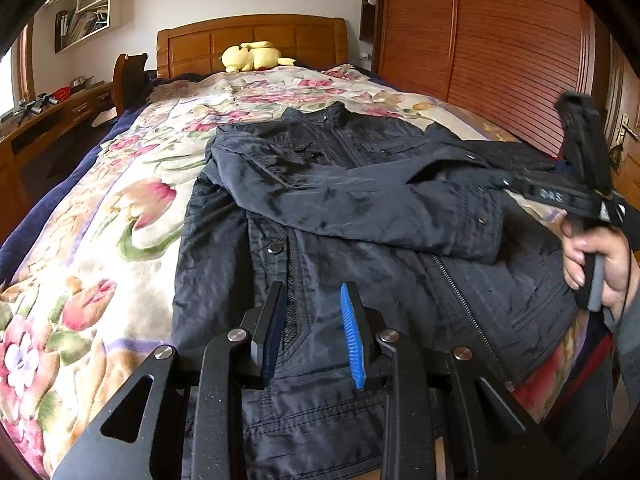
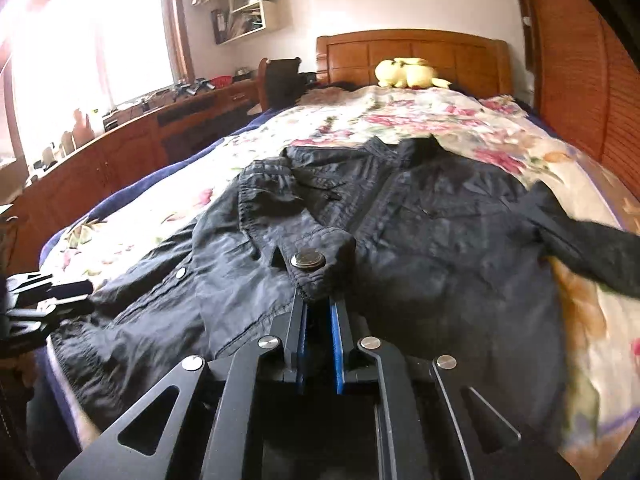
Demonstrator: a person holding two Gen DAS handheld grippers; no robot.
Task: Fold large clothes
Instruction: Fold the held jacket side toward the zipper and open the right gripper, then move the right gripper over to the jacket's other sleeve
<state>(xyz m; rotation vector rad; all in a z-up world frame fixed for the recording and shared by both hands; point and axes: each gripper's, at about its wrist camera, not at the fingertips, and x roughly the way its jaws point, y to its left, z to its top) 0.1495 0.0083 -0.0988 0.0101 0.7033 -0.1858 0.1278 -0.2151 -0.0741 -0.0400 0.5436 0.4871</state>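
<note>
Bedroom, floral bed (image 1: 92,216): jacket (image 1: 360,208) lies lengthwise, collar toward the headboard. Left view: your left fingers (image 1: 314,334), narrowly parted, straddle the near hem, gripping nothing. Right view: your right fingers (image 2: 318,308) pinch the cuff (image 2: 320,264) directly ahead.

"OAS" on right hand-held gripper (image 1: 550,196)

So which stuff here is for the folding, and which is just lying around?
For the folding:
- dark jacket
- its sleeve cuff
- right gripper, shut on the cuff
- left gripper, over the hem

Just lying about:
- yellow plush toy
- floral blanket
- wall shelf
</note>
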